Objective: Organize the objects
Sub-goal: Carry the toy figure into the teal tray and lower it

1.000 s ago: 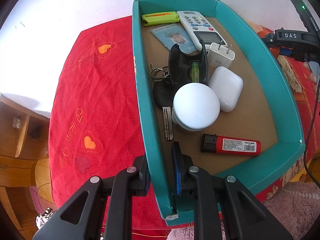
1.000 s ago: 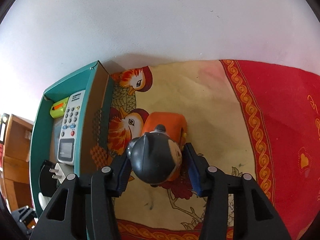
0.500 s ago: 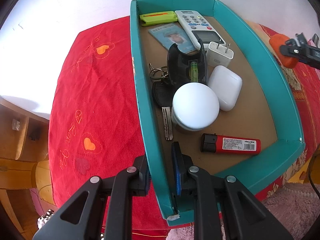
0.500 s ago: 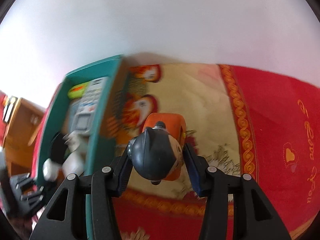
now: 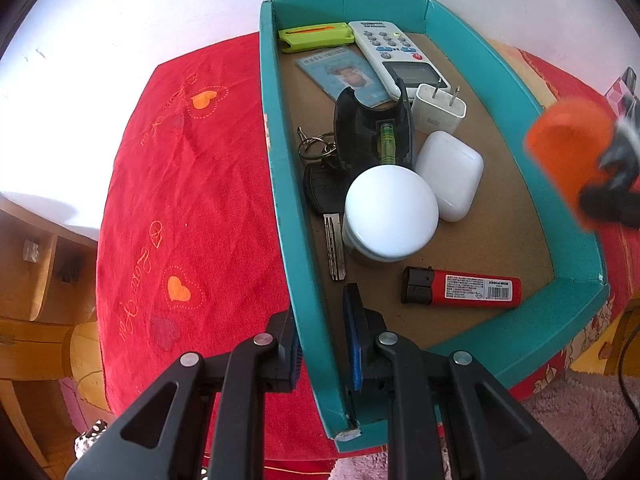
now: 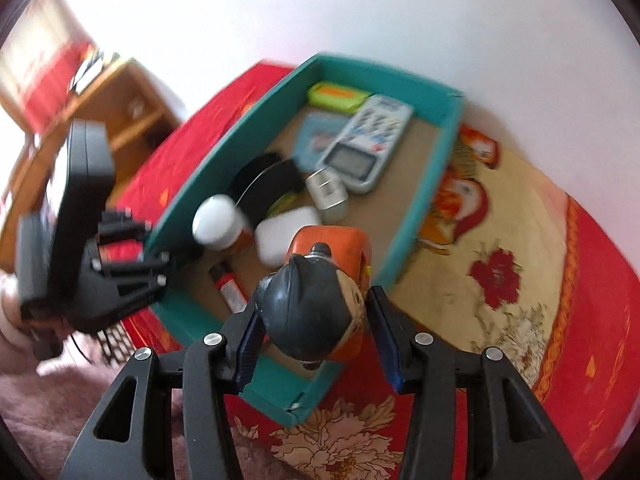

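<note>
A teal box (image 5: 280, 184) lies on a red cloth and holds several small items. My left gripper (image 5: 322, 344) is shut on the box's left wall near the front corner. My right gripper (image 6: 316, 336) is shut on an orange toy figure with a dark head (image 6: 316, 308) and holds it in the air over the box's right front part. The toy also shows blurred at the right of the left wrist view (image 5: 572, 164). In the right wrist view the left gripper (image 6: 120, 264) shows at the box's left wall (image 6: 224, 156).
In the box lie a remote (image 5: 396, 56), a green case (image 5: 316, 36), a card (image 5: 344, 74), a charger (image 5: 438, 110), a white earbud case (image 5: 452, 174), a white-capped jar (image 5: 390, 214), keys (image 5: 326, 196) and a red lighter (image 5: 464, 288). A wooden shelf (image 5: 36, 272) stands left.
My right gripper has lifted the toy off the cloth and carried it left, over the box. The left gripper has kept its hold on the box wall.
</note>
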Motion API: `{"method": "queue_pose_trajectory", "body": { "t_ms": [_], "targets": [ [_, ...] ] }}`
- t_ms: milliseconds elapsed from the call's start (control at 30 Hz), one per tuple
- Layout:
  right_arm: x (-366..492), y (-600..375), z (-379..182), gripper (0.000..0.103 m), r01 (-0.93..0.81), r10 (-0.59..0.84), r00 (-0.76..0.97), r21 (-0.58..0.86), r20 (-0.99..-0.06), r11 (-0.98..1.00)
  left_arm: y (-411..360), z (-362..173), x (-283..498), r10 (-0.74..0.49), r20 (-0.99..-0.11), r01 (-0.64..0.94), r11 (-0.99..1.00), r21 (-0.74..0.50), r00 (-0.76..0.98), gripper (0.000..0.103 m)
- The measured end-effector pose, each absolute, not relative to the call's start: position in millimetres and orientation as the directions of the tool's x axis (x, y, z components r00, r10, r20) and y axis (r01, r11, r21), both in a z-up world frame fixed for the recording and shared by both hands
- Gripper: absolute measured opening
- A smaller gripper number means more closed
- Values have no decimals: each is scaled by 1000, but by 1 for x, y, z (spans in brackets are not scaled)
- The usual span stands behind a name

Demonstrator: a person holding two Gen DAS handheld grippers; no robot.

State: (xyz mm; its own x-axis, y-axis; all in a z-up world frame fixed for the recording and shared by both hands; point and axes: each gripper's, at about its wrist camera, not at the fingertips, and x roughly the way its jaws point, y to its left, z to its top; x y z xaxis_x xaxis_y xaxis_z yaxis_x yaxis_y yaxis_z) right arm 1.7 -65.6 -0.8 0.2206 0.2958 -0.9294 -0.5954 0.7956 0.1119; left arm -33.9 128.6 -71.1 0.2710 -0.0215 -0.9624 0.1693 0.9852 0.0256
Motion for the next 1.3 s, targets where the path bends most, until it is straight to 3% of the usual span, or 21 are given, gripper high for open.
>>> {"method": "queue_pose_trajectory", "body": {
  "t_ms": [333,600,1300],
  "targets": [
    [0,-23,-36,50,-688,100,103,2,-990,726,134,-72,-35,-40,-961,169,986,7,275,15],
    [4,-5,-55,50,-746,-7,4,-8,-1000,666,137,-72,-35,-55,-960,176,984,-6,274,15],
    [32,-3,-66,45,-689,78,112,-21,-991,724,142,-72,-34,-71,-961,170,985,-25,269,16]
  ]
}}
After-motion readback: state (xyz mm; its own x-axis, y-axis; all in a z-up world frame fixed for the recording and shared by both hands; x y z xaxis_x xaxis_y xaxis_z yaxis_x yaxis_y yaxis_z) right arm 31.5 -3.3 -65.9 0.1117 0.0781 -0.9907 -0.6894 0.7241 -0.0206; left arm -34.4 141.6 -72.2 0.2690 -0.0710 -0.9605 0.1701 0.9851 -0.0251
